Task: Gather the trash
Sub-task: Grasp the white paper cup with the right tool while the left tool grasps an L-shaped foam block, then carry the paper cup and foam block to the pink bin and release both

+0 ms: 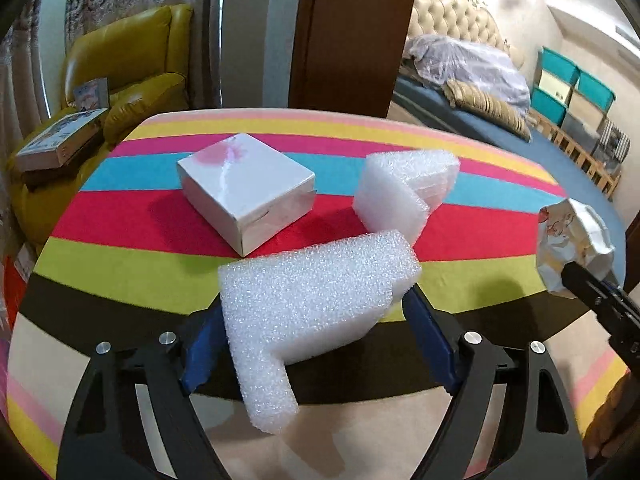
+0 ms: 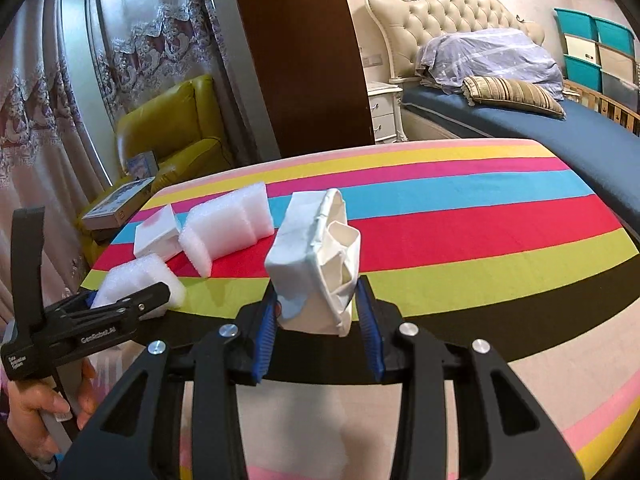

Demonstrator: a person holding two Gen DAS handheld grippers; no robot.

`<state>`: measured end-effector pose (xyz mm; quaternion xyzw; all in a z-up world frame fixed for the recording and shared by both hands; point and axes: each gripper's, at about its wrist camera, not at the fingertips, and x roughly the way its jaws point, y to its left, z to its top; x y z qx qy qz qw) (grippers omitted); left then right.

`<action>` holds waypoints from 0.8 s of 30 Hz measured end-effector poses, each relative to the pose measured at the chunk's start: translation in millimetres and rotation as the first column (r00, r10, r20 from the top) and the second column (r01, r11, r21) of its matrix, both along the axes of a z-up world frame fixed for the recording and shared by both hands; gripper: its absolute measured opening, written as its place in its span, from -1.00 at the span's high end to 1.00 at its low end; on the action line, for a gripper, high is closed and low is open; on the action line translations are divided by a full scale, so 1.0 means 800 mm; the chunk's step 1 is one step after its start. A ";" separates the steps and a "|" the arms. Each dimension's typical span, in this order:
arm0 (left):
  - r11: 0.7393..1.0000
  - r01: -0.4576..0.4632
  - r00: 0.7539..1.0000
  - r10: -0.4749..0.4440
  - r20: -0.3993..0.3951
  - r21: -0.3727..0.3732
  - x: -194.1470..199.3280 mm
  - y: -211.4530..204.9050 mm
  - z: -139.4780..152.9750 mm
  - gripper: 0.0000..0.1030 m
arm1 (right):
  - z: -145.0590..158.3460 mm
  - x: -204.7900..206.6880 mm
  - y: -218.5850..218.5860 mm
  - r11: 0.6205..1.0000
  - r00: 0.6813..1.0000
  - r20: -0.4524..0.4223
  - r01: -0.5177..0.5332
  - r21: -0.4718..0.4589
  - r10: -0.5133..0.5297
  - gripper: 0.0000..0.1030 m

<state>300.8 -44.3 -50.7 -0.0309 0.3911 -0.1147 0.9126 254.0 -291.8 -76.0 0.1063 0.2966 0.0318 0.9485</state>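
My left gripper [image 1: 316,312] is shut on an L-shaped white foam block [image 1: 312,300], held above the striped table [image 1: 120,272]. The same gripper [image 2: 132,300] and its foam [image 2: 136,276] show at the left of the right wrist view. My right gripper [image 2: 316,312] is shut on a crumpled white paper carton [image 2: 316,264]. It appears at the right edge of the left wrist view [image 1: 572,276], gripping the carton [image 1: 572,244]. A second white foam piece [image 1: 404,188] and a white box [image 1: 248,188] lie on the table.
A yellow armchair [image 1: 132,72] with books stands beyond the table's far left. A bed [image 2: 540,112] with blue sheet is at the far right, with stacked storage bins [image 2: 600,56] behind it. A brown door panel [image 1: 348,32] stands behind the table.
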 end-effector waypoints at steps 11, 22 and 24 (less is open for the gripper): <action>0.999 -0.034 0.998 0.036 0.060 -0.025 -0.071 0.034 0.012 -0.51 | 0.004 -0.020 0.031 0.999 0.999 -0.006 -0.041 -0.018 0.041 0.28; 0.995 -0.089 0.985 0.093 0.142 -0.034 -0.181 0.090 0.028 -0.51 | 0.024 -0.101 0.083 0.982 0.987 0.038 -0.151 -0.112 0.156 0.28; 0.995 -0.093 0.984 0.096 0.152 -0.026 -0.195 0.101 0.029 -0.51 | 0.028 -0.112 0.089 0.980 0.984 0.048 -0.164 -0.113 0.170 0.28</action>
